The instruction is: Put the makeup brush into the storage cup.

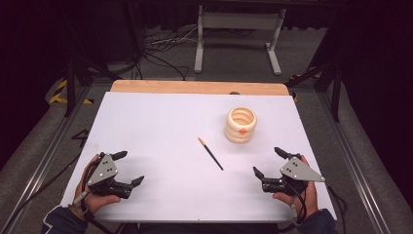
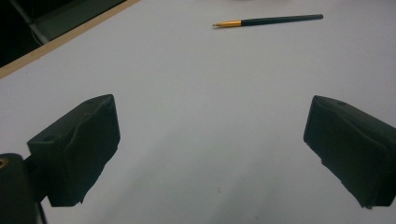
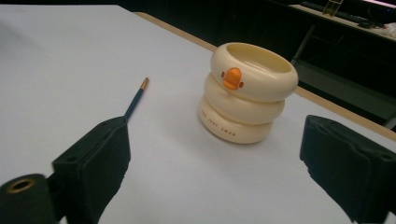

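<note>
A white sheet (image 1: pixel 160 146) covered the table, with a strip of bare wood (image 1: pixel 195 87) showing along its far edge. Beyond that lay grey carpeted floor (image 1: pixel 234 53), loose cables (image 1: pixel 160 48) and the pale legs of a stand (image 1: pixel 238 34), the rest of the room being dark.

From above, both tools sat near the front edge, well apart, one at each side. The paintbrush (image 1: pixel 210 153) lay flat between them and a little farther in, and the cream holder (image 1: pixel 240 125) stood upright just beyond its far end.

The right gripper view added what the high view blurred: an orange duck bill (image 3: pixel 232 78) on the holder's top ring and small lettering on its lowest ring. The left gripper view showed the brush's gold ferrule (image 2: pixel 229 23) and dark handle.

The left gripper (image 1: pixel 127 168) stood wide open over bare sheet, holding nothing. The right gripper (image 1: pixel 268 161) was likewise spread wide and empty, clear of brush and holder.
</note>
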Demonstrator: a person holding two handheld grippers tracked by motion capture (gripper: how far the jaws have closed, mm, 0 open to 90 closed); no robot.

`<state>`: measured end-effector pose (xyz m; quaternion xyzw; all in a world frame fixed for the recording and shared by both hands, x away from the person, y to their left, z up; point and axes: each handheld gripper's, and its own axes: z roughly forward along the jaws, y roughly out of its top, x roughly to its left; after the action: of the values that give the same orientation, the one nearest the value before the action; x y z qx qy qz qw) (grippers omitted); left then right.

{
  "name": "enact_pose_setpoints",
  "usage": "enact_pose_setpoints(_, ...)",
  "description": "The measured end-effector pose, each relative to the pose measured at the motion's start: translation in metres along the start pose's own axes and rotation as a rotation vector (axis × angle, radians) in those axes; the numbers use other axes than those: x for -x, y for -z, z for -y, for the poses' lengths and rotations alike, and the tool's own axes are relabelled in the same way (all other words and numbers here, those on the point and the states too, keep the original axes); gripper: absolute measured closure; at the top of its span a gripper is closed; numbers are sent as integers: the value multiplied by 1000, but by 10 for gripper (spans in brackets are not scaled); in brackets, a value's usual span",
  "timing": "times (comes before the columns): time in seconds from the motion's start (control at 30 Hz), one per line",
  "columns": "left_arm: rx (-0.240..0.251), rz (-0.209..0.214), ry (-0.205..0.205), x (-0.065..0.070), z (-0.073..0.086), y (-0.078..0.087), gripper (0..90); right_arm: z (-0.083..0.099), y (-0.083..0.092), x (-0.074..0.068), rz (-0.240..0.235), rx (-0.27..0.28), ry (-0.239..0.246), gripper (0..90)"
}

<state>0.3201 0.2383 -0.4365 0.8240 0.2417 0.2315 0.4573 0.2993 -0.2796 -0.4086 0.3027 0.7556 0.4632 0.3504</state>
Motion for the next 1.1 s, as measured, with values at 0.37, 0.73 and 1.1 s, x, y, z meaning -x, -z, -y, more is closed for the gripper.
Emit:
enact_pose_setpoints(0.37,-8,8,16,-3,2,-1,44,-22,-16,0,-27,-130,-14,201)
enact_pose_setpoints(0.73,0,15,3,1,1,-2,45,-49,-39,-2,-80,-186,9,207)
enact_pose_setpoints(1.1,38,2,-5,2,0,2,49,-76,-76,-21,-159,-297,50,223)
